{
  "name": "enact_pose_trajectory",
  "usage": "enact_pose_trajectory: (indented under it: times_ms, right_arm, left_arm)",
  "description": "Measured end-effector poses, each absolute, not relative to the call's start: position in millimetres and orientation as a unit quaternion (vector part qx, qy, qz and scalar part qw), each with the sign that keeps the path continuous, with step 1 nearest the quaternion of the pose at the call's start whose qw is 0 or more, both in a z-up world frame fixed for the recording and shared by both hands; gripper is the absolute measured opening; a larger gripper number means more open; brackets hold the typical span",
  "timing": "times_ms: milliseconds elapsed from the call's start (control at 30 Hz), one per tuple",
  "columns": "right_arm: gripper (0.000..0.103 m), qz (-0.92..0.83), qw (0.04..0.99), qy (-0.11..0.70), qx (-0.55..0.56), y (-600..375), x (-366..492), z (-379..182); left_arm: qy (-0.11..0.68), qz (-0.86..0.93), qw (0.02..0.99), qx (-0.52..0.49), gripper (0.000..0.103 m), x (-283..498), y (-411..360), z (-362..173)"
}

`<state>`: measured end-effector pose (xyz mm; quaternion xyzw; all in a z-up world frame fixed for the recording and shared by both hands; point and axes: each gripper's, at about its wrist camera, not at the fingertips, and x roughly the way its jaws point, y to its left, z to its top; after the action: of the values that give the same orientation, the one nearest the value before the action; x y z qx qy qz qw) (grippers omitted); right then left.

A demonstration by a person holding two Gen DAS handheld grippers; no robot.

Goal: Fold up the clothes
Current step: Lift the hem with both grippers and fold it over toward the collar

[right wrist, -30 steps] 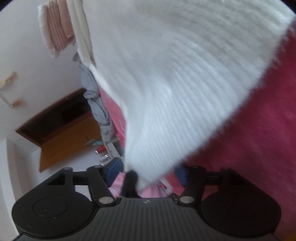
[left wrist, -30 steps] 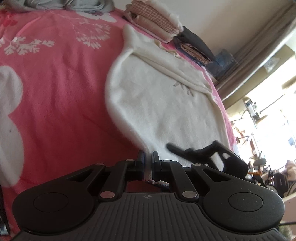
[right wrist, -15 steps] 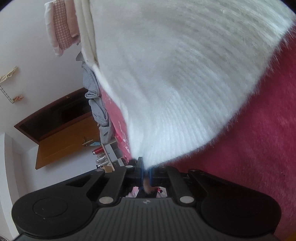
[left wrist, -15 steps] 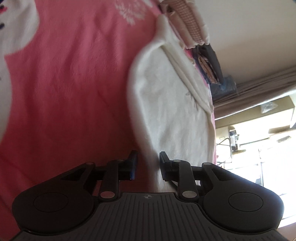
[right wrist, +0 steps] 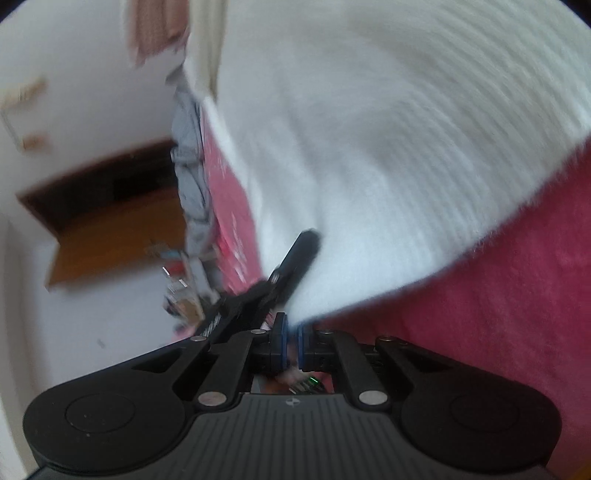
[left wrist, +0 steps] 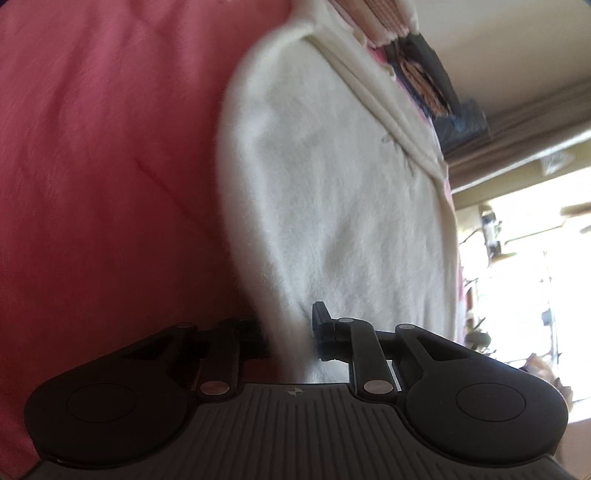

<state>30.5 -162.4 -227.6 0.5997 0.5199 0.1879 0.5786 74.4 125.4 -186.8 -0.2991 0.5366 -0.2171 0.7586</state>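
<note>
The white garment [left wrist: 332,192] lies on the pink blanket [left wrist: 103,166]. The left gripper [left wrist: 290,328] has its 2 fingers apart, and the near edge of the garment passes between them; I cannot tell if they press it. The right gripper [right wrist: 291,341] is closed narrow on a corner of the garment [right wrist: 369,147]. A folded stack [left wrist: 384,18] sits behind.

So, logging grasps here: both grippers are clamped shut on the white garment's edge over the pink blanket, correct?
Only partly. The right gripper is shut on the white garment, as the right wrist view shows. In the left wrist view the left gripper is open, its jaws apart around the garment's edge, not clamped. The pink blanket is right.
</note>
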Motion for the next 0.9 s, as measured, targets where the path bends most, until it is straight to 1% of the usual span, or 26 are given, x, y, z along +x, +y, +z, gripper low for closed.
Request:
enact_pose_trajectory:
  times_ms: [67, 200, 233, 300, 333, 367, 433, 900]
  right_arm:
    - [0.006, 0.186, 0.611, 0.528, 0.56, -172.8, 27.9, -208.3]
    - [0.007, 0.114, 0.7, 0.498, 0.5, -234.3, 28.5, -163.6]
    - [0.009, 0.095, 0.72, 0.488, 0.484, -250.1, 28.7, -152.3]
    - [0.021, 0.056, 0.759, 0.467, 0.45, -281.9, 29.2, -129.8]
    - [0.032, 0.036, 0.777, 0.456, 0.432, -297.8, 29.4, -118.6]
    - [0.041, 0.017, 0.794, 0.444, 0.414, -313.7, 29.7, -107.3]
    - [0.049, -0.02, 0.806, 0.452, 0.383, -343.0, 33.9, -103.7]
    - [0.049, -0.026, 0.747, 0.509, 0.427, -420.0, 26.2, -173.3]
  left_arm:
    - [0.539, -0.219, 0.766, -0.274, 0.013, 73.8, 121.0, -184.5]
    - [0.54, -0.225, 0.779, -0.226, 0.012, 72.6, 113.8, -178.9]
    - [0.54, -0.225, 0.782, -0.216, 0.012, 72.0, 112.6, -177.9]
    - [0.539, -0.223, 0.787, -0.202, 0.012, 73.0, 108.0, -177.7]
    - [0.539, -0.222, 0.789, -0.196, 0.012, 72.6, 107.1, -177.6]
    - [0.538, -0.222, 0.791, -0.191, 0.012, 71.8, 106.5, -176.9]
    - [0.538, -0.221, 0.793, -0.185, 0.012, 71.1, 104.8, -176.2]
    - [0.544, -0.222, 0.792, -0.167, 0.012, 69.5, 106.1, -174.6]
